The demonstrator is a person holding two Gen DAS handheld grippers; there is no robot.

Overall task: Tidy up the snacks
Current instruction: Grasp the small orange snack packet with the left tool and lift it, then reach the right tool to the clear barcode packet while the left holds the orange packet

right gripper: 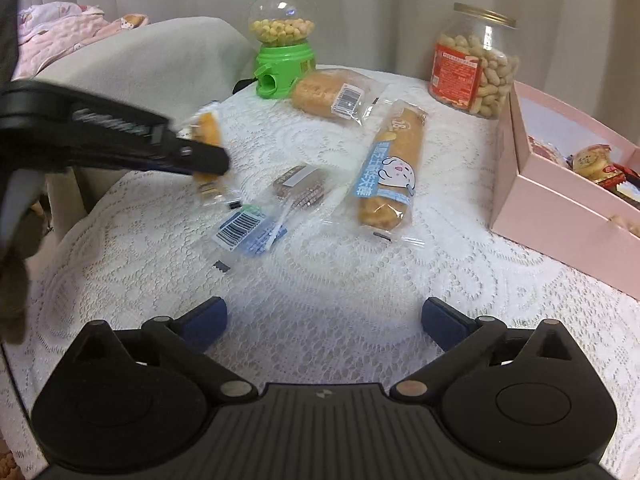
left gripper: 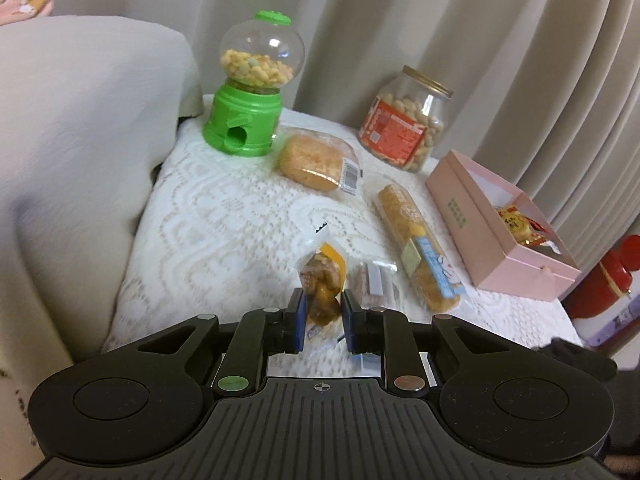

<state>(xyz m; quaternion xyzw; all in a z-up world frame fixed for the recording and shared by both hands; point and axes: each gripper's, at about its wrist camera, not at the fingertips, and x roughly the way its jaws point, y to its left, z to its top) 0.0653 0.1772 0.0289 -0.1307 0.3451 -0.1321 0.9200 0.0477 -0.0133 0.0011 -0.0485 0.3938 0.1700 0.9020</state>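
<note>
My left gripper [left gripper: 324, 300] is shut on a small clear packet with a yellow-brown snack [left gripper: 322, 280], lifted above the lace cloth. The right wrist view shows that same left gripper [right gripper: 208, 160] from the side, with the packet [right gripper: 208, 136] sticking out of it. My right gripper [right gripper: 324, 320] stands wide open low over the cloth with nothing between its fingers. On the table lie a brown cracker packet [right gripper: 296, 192] with a blue barcode end, a long blue-labelled bread stick [right gripper: 390, 168] and a round bread bun [right gripper: 332, 94]. An open pink box [right gripper: 560, 200] at the right holds wrapped snacks.
A green candy dispenser [right gripper: 284, 40] and a peanut jar [right gripper: 476, 62] stand at the back of the white lace-covered table [right gripper: 320, 264]. A grey sofa arm [left gripper: 80, 120] rises at the left, curtains hang behind, and a red object [left gripper: 612, 280] sits past the table's right edge.
</note>
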